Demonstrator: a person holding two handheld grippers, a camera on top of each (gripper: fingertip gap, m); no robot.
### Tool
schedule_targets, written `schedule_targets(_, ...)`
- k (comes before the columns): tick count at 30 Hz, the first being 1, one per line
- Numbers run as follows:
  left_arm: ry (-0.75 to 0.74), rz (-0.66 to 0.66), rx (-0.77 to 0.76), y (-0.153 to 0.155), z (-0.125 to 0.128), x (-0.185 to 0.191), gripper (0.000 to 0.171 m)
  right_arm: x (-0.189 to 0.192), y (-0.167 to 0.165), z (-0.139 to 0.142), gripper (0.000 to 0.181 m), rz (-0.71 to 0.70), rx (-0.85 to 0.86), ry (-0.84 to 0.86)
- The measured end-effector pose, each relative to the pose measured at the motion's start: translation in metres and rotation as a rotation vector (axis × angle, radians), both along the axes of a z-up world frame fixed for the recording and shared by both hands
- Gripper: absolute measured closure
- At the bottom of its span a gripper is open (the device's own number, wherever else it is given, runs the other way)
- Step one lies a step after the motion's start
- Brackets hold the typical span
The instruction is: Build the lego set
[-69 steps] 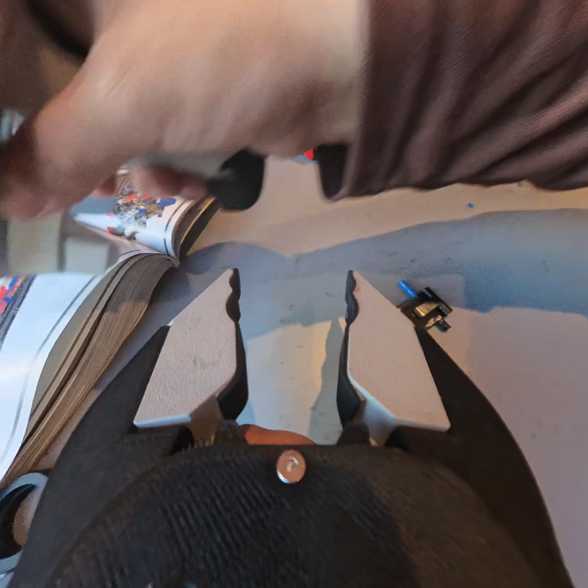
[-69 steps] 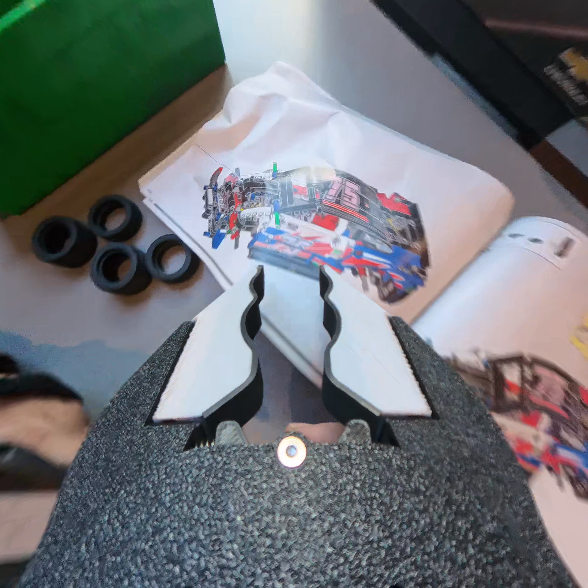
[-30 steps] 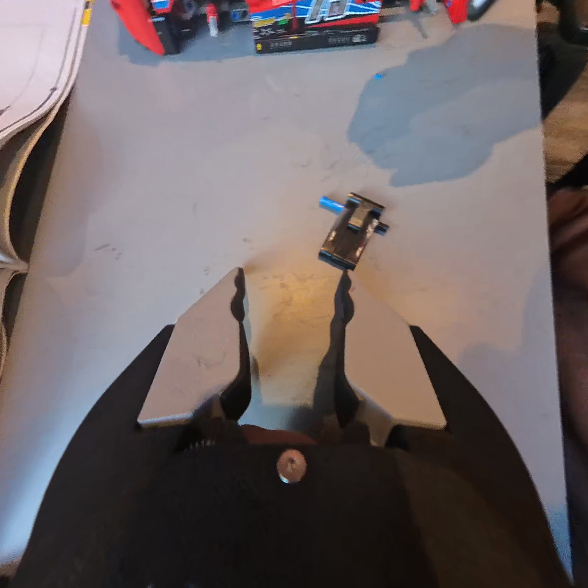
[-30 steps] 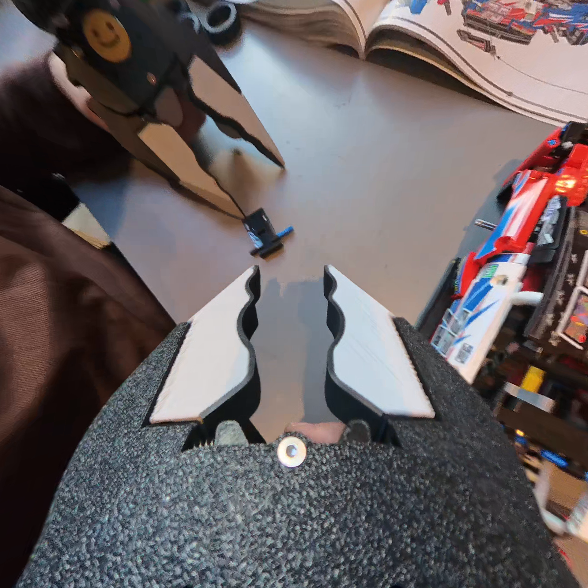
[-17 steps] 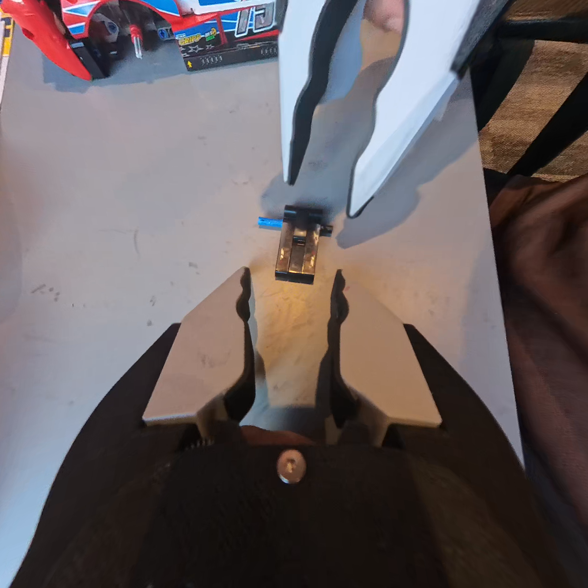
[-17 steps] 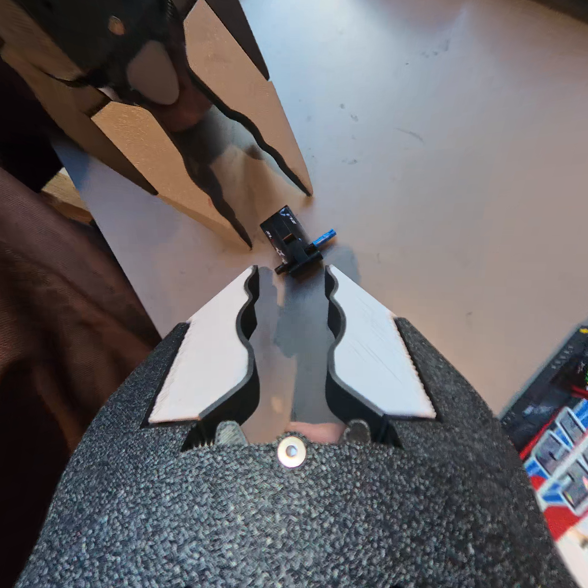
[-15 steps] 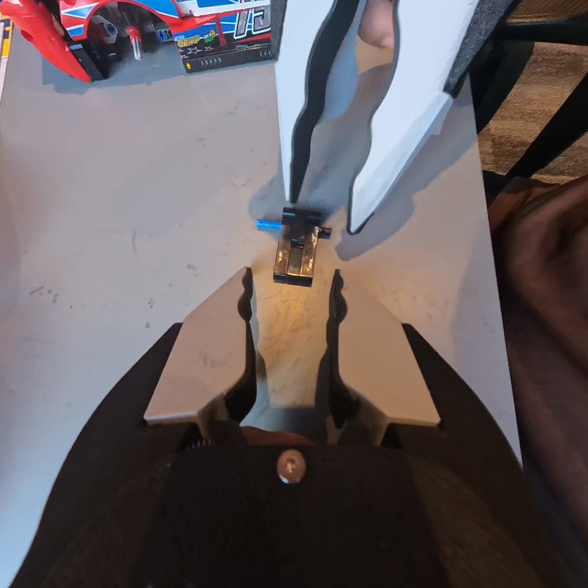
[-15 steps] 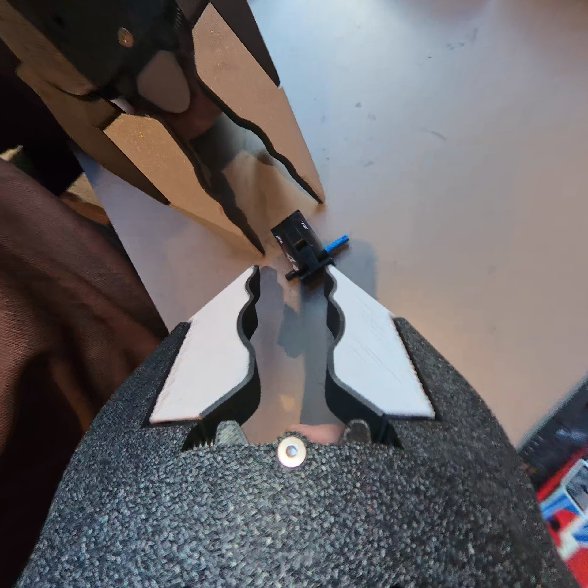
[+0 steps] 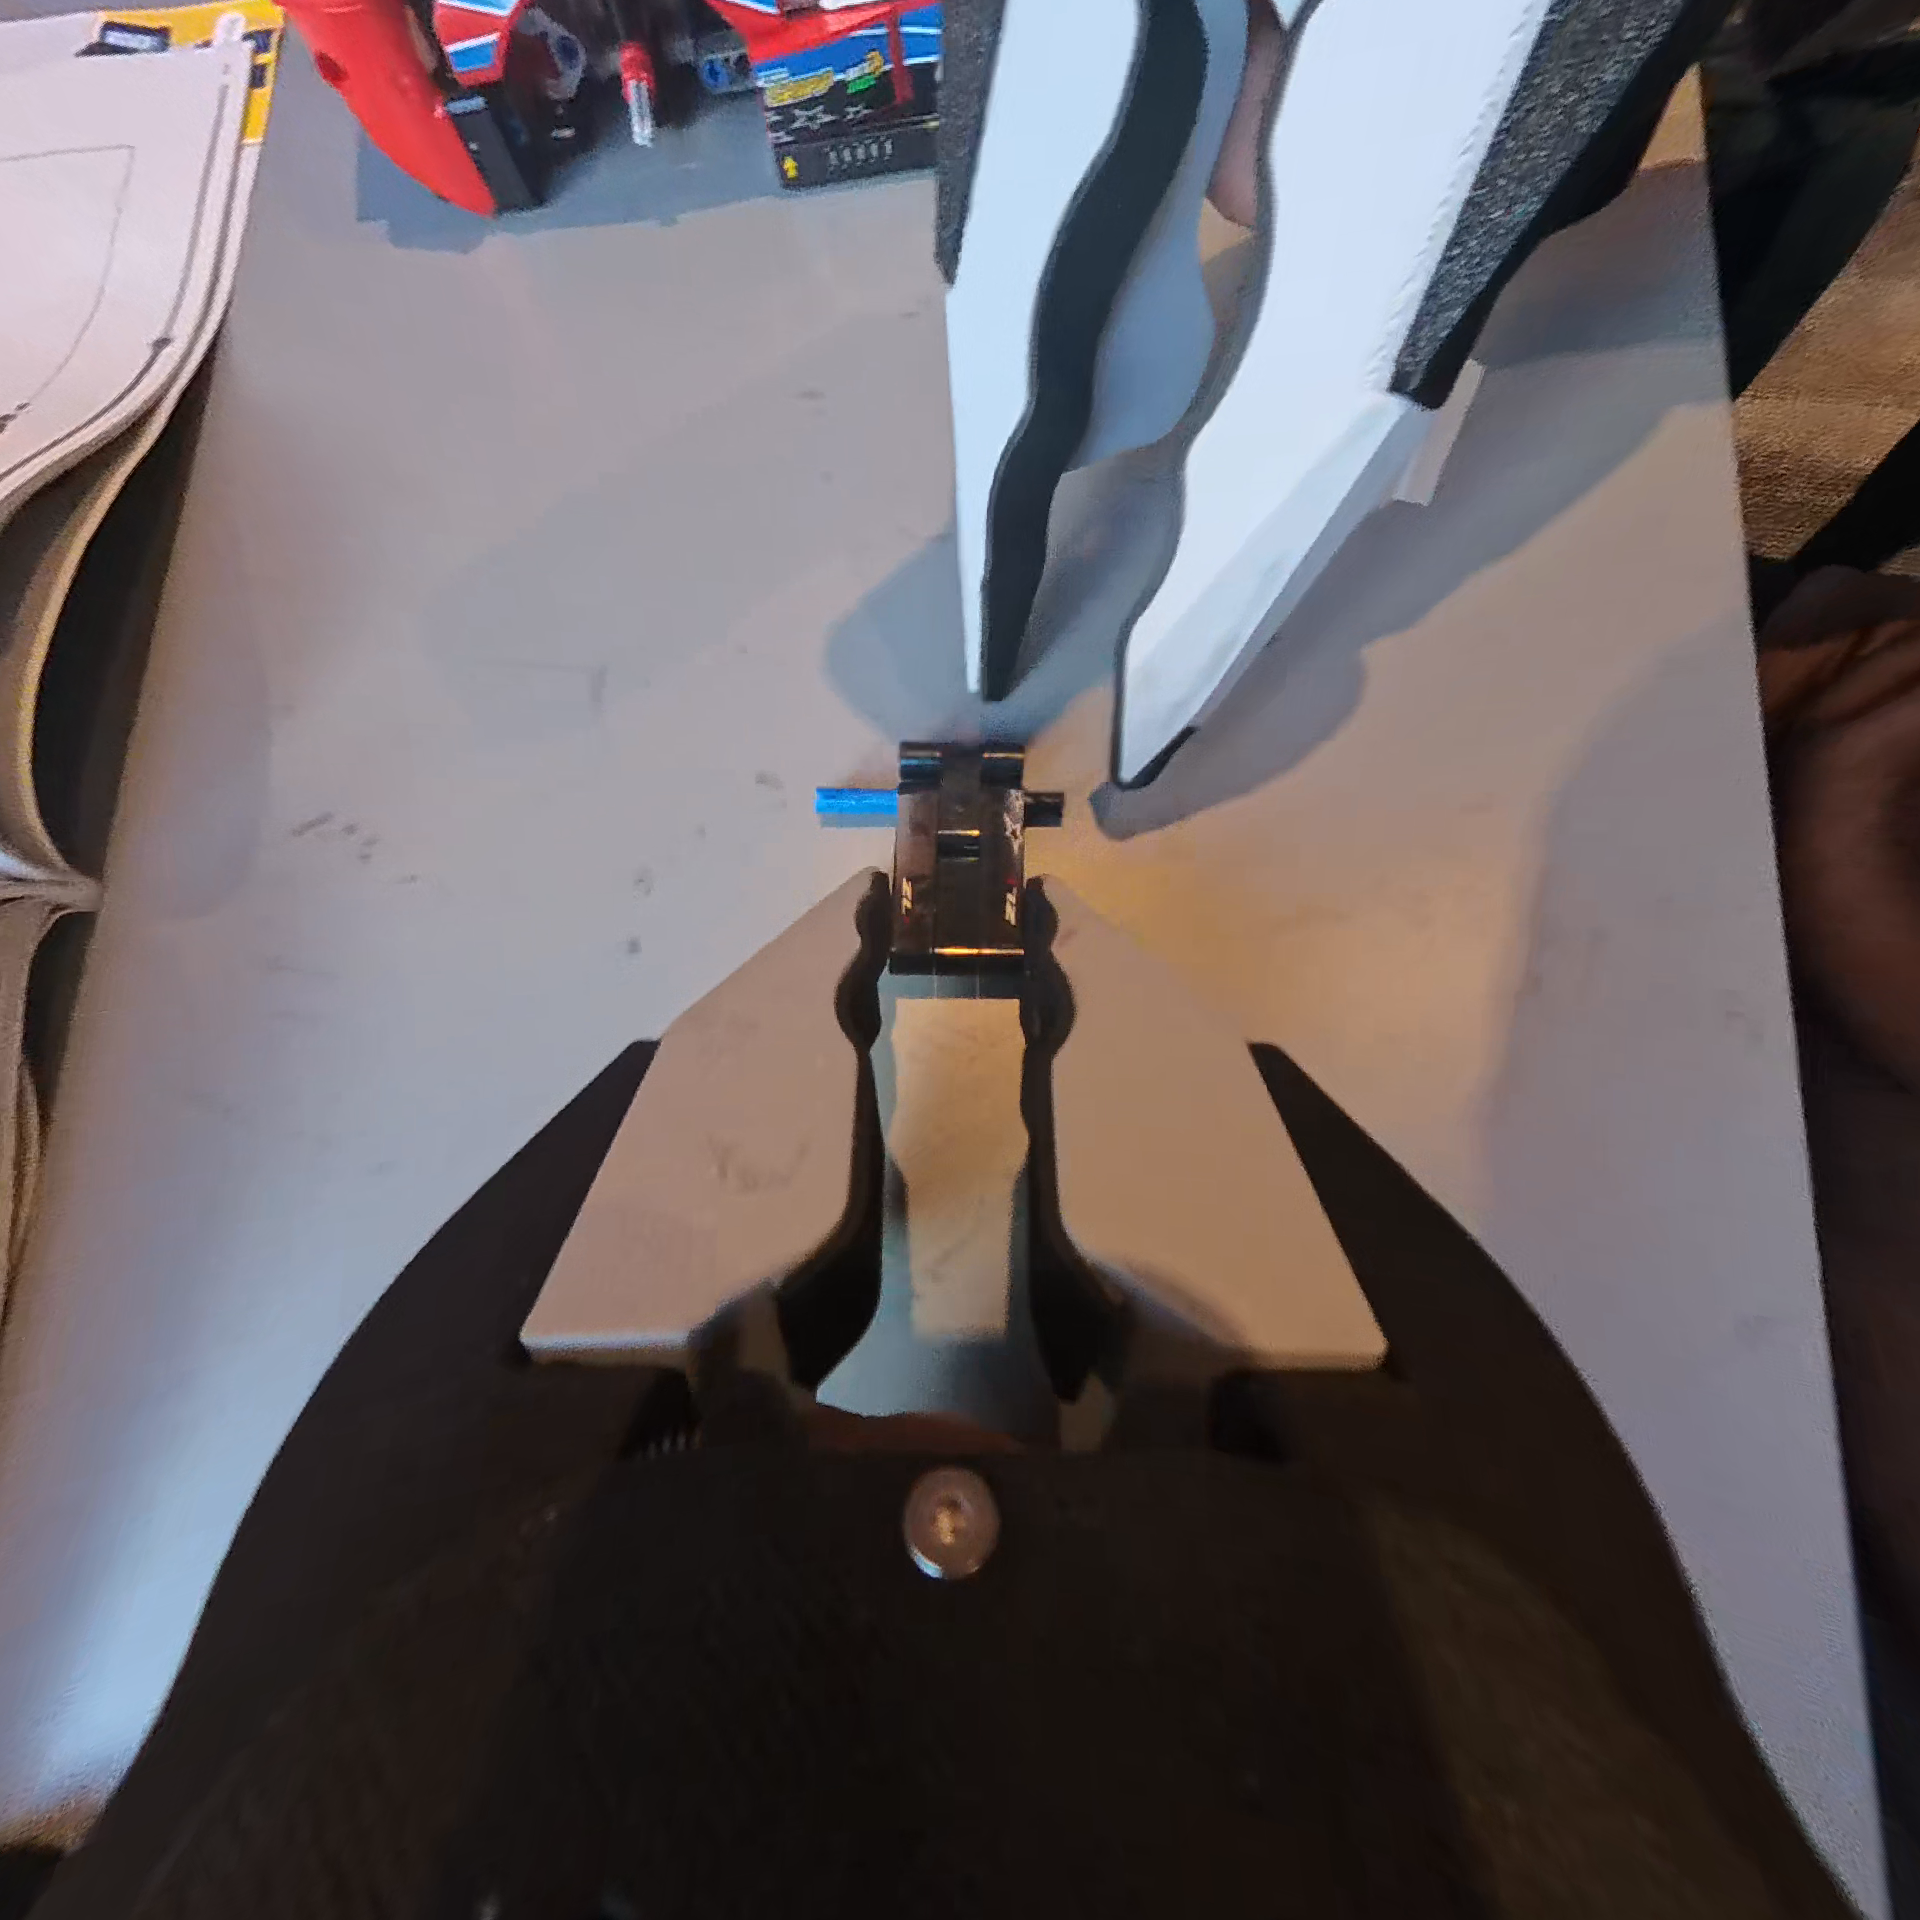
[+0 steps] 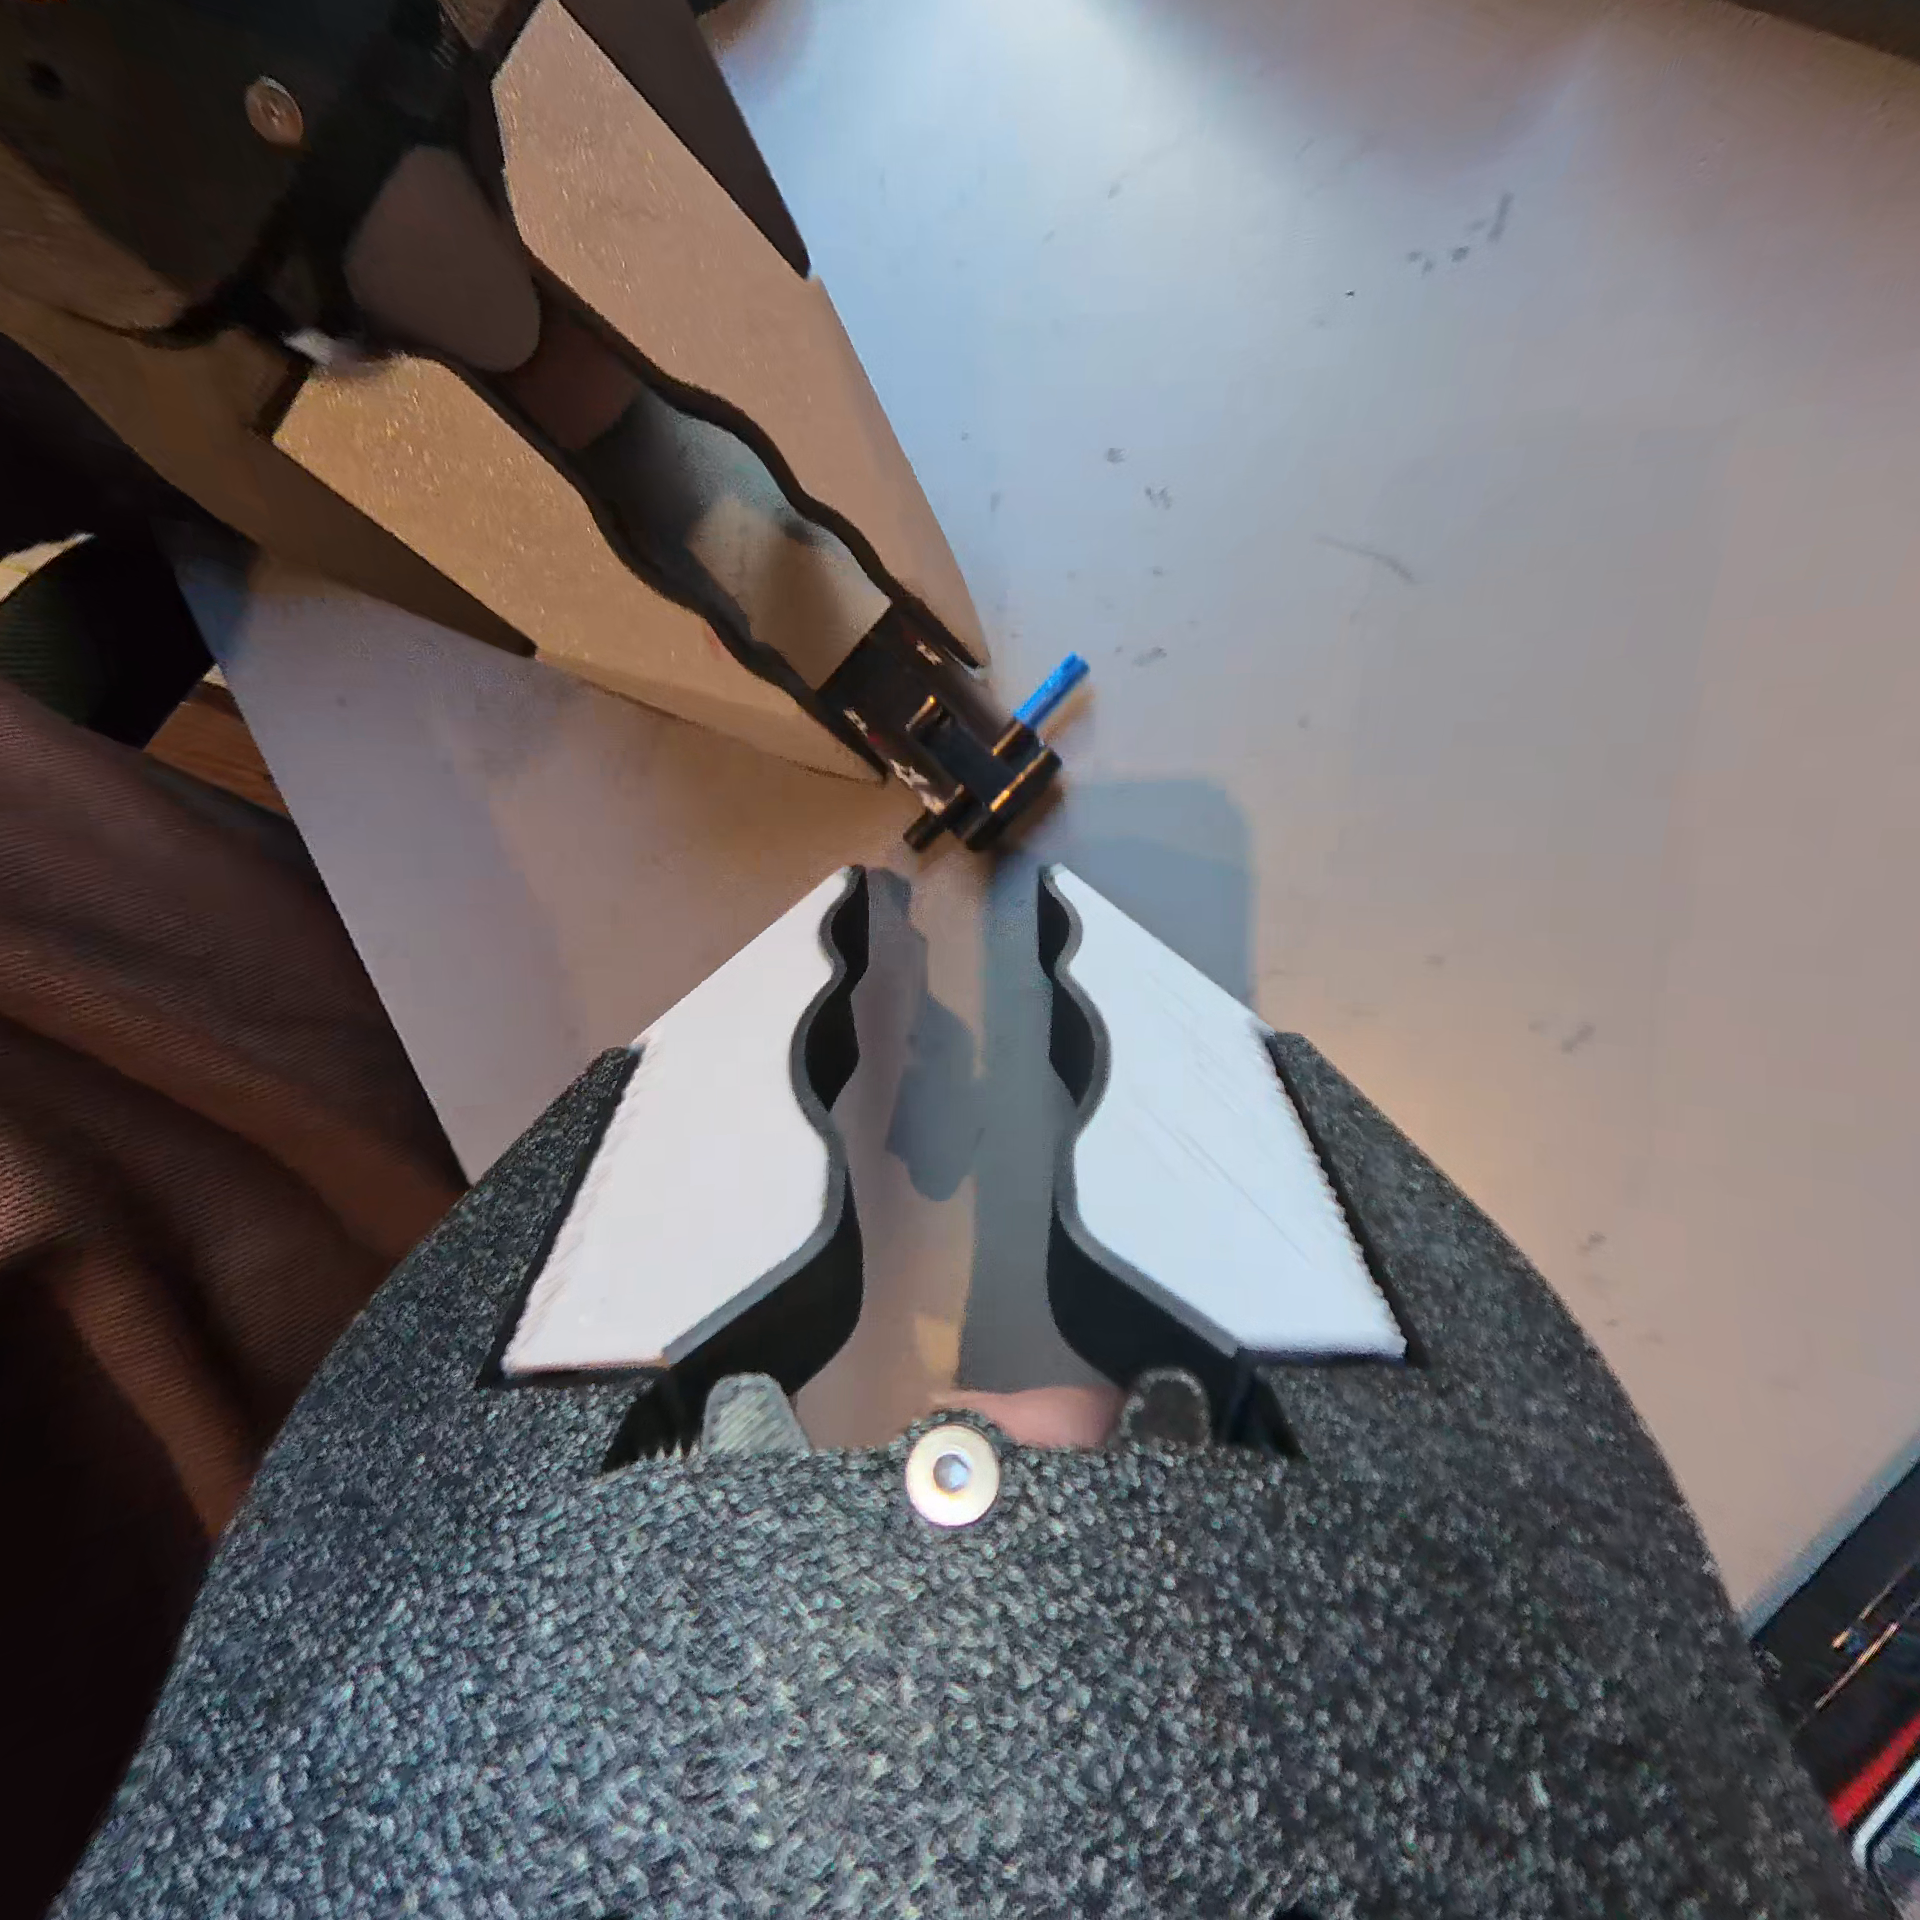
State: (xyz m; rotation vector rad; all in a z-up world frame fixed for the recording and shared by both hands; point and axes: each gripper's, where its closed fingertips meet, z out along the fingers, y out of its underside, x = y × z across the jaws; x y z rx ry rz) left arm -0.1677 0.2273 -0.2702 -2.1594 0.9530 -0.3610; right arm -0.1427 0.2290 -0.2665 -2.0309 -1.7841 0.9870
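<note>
Lego car (image 9: 665, 94) only in left view

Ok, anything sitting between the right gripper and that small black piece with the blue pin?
Nothing visible does. The right gripper is open just short of the black piece, with only bare table in the gap. The left gripper flanks the piece's opposite end.

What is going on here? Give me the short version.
A person is building a lego set with two handheld grippers. The left gripper has its fingers on either side of a small black lego assembly with a blue pin lying on the grey table; whether it is clamped yet is unclear. The right gripper is open and empty, tips just short of the piece. The red, white and blue lego car sits at the far edge.
</note>
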Motion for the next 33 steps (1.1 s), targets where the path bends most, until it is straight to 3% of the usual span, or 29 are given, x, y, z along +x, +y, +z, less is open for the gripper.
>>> schedule_targets(8, 0.000, -0.037, 0.091, -0.002, 0.010, -0.018, 0.150, -0.004, -0.001, 0.005, 0.148, -0.023, 0.008, 0.081)
schedule_targets(17, 0.117, -0.156, 0.365, -0.003, 0.024, -0.021, 0.149, -0.020, -0.002, 0.024, 0.148, 0.014, 0.017, 0.226)
schedule_targets(25, 0.121, -0.200, 0.368, -0.009, 0.023, -0.024, 0.150, -0.033, -0.005, 0.031, 0.140, 0.189, 0.289, 0.259)
schedule_targets(33, 0.211, -0.195, 0.353, -0.017, 0.011, -0.039, 0.150, -0.048, -0.020, 0.012, 0.139, 0.248, 0.267, 0.251)
